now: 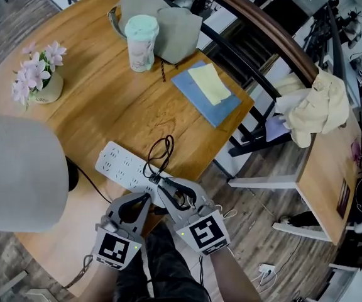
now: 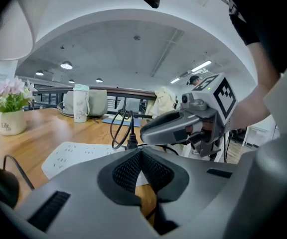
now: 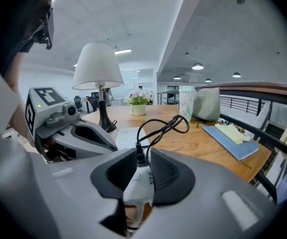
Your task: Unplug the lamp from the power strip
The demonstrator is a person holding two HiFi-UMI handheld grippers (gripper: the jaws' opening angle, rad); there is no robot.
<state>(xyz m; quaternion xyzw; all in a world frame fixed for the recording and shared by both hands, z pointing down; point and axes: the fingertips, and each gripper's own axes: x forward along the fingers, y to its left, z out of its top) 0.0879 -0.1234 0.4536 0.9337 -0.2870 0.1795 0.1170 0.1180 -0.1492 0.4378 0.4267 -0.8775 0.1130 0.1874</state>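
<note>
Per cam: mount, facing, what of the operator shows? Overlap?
Head view: on the head, steeply down onto the wooden table and white power strip; left gripper and right gripper show.
Left gripper view: along its shut jaws across the strip; right gripper and a forearm show.
Right gripper view: along its parted jaws, black plug between, toward the white-shaded lamp; left gripper shows.
Shared: both gripper views see the plug.

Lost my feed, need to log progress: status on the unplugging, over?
Left gripper shut, empty. Right gripper open around plug. Plug upright, looks seated in power strip. Nothing blocking.
</note>
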